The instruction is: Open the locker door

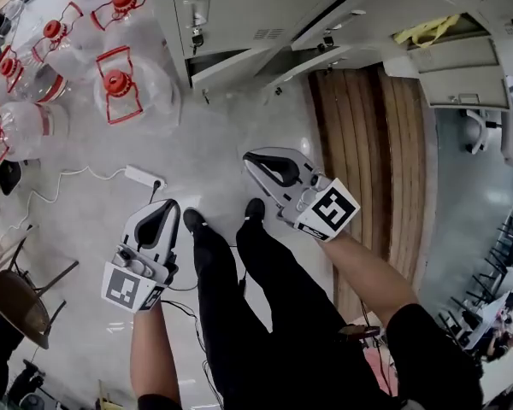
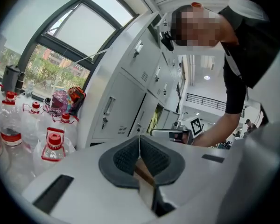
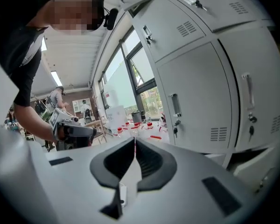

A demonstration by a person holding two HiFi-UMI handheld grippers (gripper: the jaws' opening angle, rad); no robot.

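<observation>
Left gripper (image 1: pixel 164 210) and right gripper (image 1: pixel 255 161) both pinched closed, empty; pale grey metal locker door (image 1: pixel 235 7) ahead, right nearer

pale grey lockers (image 1: pixel 239 11), red-capped clear bottles (image 1: pixel 124 88), black trousers (image 1: pixel 274 314).

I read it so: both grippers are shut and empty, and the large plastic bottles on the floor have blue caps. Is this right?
Not fully. The caps of the large plastic bottles are red, not blue; the head view shows it. The left gripper and the right gripper are indeed shut and empty.
</observation>
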